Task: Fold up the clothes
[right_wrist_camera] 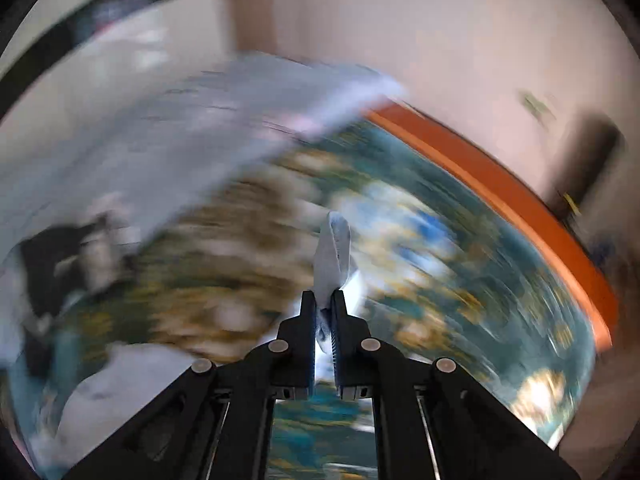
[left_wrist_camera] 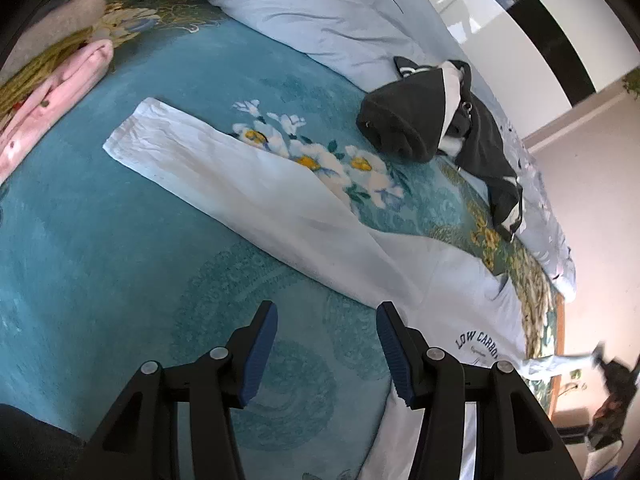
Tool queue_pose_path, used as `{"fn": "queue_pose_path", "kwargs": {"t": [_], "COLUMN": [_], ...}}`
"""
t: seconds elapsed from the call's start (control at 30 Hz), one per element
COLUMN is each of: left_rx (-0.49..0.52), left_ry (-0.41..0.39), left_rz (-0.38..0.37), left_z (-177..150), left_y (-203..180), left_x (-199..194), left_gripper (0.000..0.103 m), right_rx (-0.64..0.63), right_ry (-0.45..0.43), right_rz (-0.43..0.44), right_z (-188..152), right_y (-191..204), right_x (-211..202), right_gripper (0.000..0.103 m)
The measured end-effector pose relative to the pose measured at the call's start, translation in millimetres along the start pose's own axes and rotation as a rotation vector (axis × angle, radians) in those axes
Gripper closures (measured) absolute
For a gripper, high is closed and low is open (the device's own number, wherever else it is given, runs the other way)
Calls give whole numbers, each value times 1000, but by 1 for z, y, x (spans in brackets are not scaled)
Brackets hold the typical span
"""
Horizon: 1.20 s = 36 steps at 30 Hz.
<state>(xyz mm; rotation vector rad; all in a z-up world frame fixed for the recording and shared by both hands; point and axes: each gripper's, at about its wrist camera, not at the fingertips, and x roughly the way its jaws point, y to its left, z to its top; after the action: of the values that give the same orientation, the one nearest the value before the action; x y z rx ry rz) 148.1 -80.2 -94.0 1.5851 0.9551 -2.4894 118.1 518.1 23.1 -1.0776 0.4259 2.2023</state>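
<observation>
On a bed spread with a teal floral blanket (left_wrist_camera: 132, 216), I hold my left gripper (left_wrist_camera: 326, 354) released, its blue-padded fingers (left_wrist_camera: 260, 354) spread wide and empty above bare blanket at the lower centre of the left wrist frame. The white long-sleeved shirt (left_wrist_camera: 460, 320) lies across the blanket, one sleeve (left_wrist_camera: 224, 168) stretched flat toward the upper left of the frame, its chest lettering at the lower right. My right gripper (right_wrist_camera: 325, 300) is clenched on a bunched tip of the same pale cloth, which pokes up between the fingers at the centre of the right wrist frame; that view is heavily smeared, so I cannot tell which part of the shirt this is. A dark garment with white stripes (left_wrist_camera: 424, 120) sits bundled at the upper right of the left wrist frame beside a pale blue duvet (left_wrist_camera: 320, 8), and a folded pink garment (left_wrist_camera: 52, 100) lies at the far left. The risk, as I judge it, is that a quick pull on so small a pinch lets the fabric slip free, or drags the laid-out sleeve crooked and wrinkles the fold. With my left fingers idle, nothing pins the shirt down.
</observation>
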Motion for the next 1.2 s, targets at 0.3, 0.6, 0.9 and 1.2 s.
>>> {"fn": "queue_pose_path", "kwargs": {"t": [0.3, 0.6, 0.9, 1.2], "left_rx": [-89, -218, -285, -189], "left_ry": [-82, -97, -89, -29], "left_rz": [-29, -79, -107, -124], "left_z": [6, 9, 15, 20], "left_y": [19, 46, 61, 36], "left_x": [-15, -16, -10, 5], "left_gripper": [47, 43, 42, 42], "right_rx": [-521, -649, -611, -455], "right_ry": [-52, 322, 432, 302], "right_rz": [534, 473, 663, 410], "right_z": [-73, -218, -231, -153], "right_y": [268, 370, 369, 255], "right_x": [-76, 32, 26, 46], "right_gripper": [96, 96, 73, 65]}}
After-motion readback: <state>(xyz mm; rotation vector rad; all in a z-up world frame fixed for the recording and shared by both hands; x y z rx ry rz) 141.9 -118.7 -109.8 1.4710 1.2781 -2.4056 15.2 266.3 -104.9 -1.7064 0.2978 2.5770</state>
